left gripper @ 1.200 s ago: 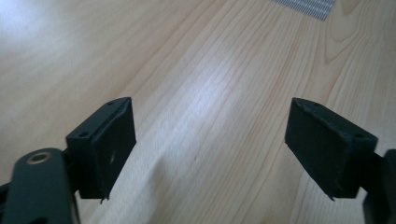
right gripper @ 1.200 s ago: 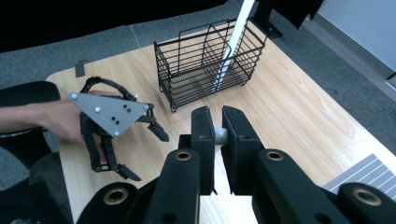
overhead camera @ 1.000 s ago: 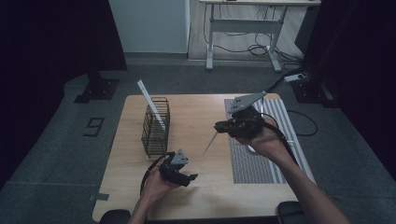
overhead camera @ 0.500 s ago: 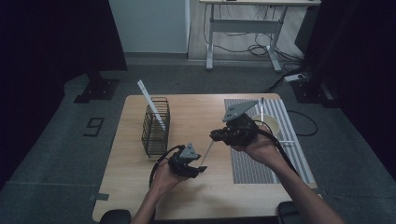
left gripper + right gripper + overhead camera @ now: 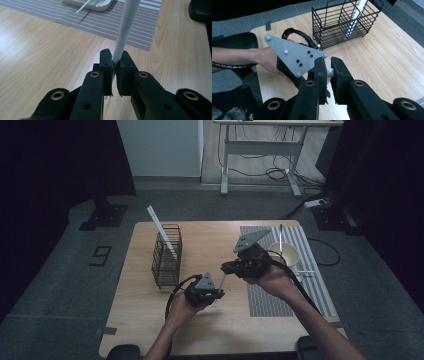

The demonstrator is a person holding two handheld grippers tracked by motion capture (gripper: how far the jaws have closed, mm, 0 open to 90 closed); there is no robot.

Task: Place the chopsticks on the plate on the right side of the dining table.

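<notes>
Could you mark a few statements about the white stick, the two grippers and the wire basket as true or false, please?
1. Both the left gripper and the right gripper grip the white stick. True.
2. The wire basket lies tipped on its side. False: it stands upright on the table.
3. A white stick leans out of the basket. True.
4. The bowl sits on bare wood. False: it rests on the striped mat.
5. The left gripper's fingers stand wide apart. False: they have just been closing and pinch the stick.
</notes>
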